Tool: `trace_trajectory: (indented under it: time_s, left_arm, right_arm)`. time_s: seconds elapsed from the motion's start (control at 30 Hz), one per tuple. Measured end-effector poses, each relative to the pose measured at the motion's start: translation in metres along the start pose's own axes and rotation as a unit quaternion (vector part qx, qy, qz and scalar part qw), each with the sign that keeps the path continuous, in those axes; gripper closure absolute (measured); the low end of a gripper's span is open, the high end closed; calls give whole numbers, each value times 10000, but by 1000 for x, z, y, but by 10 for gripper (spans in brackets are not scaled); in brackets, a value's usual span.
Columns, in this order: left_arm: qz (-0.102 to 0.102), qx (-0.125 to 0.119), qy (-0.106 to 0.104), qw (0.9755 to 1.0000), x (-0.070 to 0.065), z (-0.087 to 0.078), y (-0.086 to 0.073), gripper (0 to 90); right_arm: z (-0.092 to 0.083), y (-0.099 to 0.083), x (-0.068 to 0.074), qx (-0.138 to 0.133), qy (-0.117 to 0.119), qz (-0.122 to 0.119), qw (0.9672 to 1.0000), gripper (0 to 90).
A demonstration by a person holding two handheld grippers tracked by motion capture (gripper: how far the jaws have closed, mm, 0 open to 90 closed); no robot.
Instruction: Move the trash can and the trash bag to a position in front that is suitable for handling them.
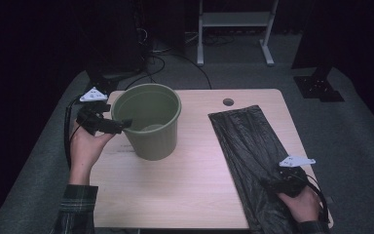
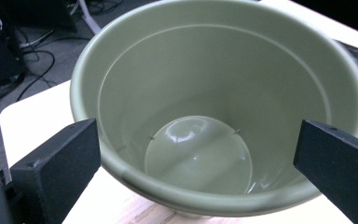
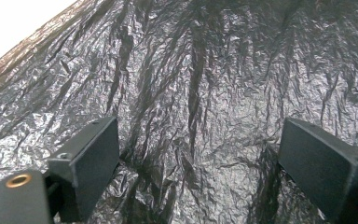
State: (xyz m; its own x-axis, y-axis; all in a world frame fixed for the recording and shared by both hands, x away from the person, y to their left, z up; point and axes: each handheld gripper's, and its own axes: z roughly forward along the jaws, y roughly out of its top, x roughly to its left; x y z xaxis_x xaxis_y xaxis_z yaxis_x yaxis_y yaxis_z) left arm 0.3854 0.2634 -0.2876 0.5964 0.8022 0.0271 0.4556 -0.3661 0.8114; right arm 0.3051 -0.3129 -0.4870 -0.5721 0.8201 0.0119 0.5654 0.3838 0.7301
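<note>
High view: left gripper (image 1: 119,124), released, at the green bucket's (image 1: 151,141) rim; right gripper (image 1: 272,184), released, on the black bag (image 1: 246,136).

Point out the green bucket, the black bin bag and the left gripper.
Green bucket (image 1: 152,139): high view, on its outer wall facing the camera.
Black bin bag (image 1: 246,139): high view, on the middle of the flat crinkled sheet.
Left gripper (image 1: 121,125): high view, between its fingertips at the bucket's rim.
</note>
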Motion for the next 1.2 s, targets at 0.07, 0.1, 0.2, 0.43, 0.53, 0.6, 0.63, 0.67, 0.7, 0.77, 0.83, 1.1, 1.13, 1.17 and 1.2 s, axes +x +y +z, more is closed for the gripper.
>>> trace_trajectory:
  time_s: [0.07,0.1,0.2,0.43,0.53,0.6,0.63,0.67,0.7,0.77,0.83,1.1,1.13,1.17,1.2]
  left_arm:
    - [-61,31,31,10000,3,3,-2,0]
    - [-94,47,-13,9999,5,5,-3,0]
    - [-136,96,8,9999,9,8,-5,0]
    - [-308,237,10,9992,20,17,-8,0]
    - [-342,285,20,9990,22,20,-10,0]
    - [-343,292,-34,9990,22,21,-12,0]
    - [-368,278,-69,9989,22,22,-12,0]
    - [-372,268,-66,9989,22,23,-12,0]
    - [-360,271,-68,9990,21,23,-12,0]
    - [-343,290,-62,9990,20,24,-12,0]
    - [-309,309,-39,9990,19,23,-12,0]
    - [-236,318,-127,9991,10,24,-10,0]
    - [-227,331,-147,9991,8,25,-10,0]
    - [-213,315,-170,9991,5,25,-10,0]
    - [-201,294,-204,9992,3,25,-10,0]
  right_arm:
    - [0,0,0,-3,-1,-7,10000,116]
    - [0,0,0,-3,-2,-7,10000,116]
    - [0,0,0,-1,0,-2,10000,116]
    - [0,0,0,-1,-1,1,10000,116]
    - [0,0,0,-1,-1,-3,10000,116]
    - [0,0,0,-1,0,-2,10000,116]
    - [0,0,0,-1,0,-3,10000,116]
    - [0,0,0,-1,0,-4,10000,116]
    - [0,0,0,-2,0,-4,10000,116]
    - [0,0,0,-2,1,-4,10000,117]
    - [0,0,0,-1,5,-8,10000,117]
    - [0,0,0,-1,10,-13,10000,116]
    - [0,0,0,-3,9,-15,10000,117]
    - [0,0,0,-1,10,-13,10000,117]
    - [0,0,0,-1,9,-13,10000,116]
